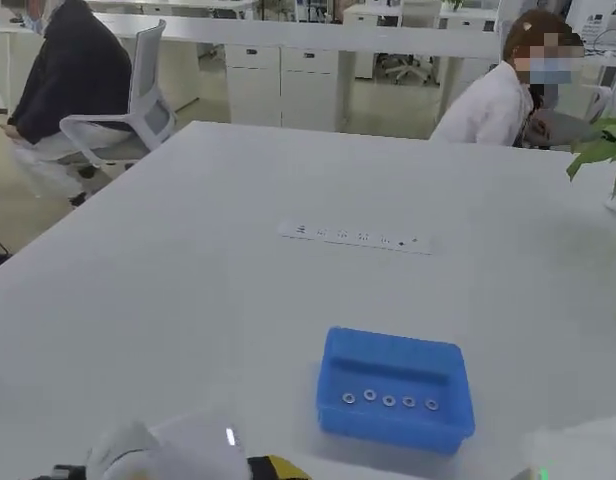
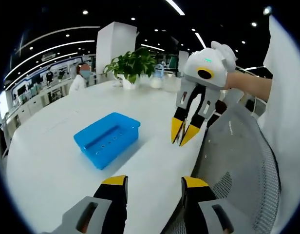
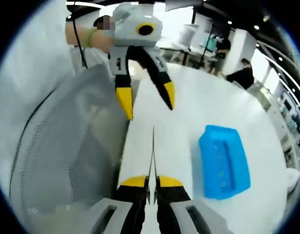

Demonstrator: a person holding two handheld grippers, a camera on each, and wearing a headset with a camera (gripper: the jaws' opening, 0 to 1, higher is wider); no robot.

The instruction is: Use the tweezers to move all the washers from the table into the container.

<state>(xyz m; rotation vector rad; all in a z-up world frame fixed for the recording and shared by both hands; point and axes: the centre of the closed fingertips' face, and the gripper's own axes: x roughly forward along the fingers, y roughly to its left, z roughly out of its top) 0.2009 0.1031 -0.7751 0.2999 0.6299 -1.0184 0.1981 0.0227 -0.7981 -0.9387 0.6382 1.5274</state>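
We log: right gripper (image 3: 152, 183) clamped on tweezers (image 3: 153, 146), tips pointing forward. Container (image 3: 240, 170) lies to tweezers' right, long axis parallel, five washers (image 1: 389, 400) in row inside. Left gripper (image 2: 155, 181) spread wide, holding nothing.

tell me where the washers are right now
In the head view, five washers lie in a row inside the blue container, which sits on the white table, nearer the camera than the power strip.
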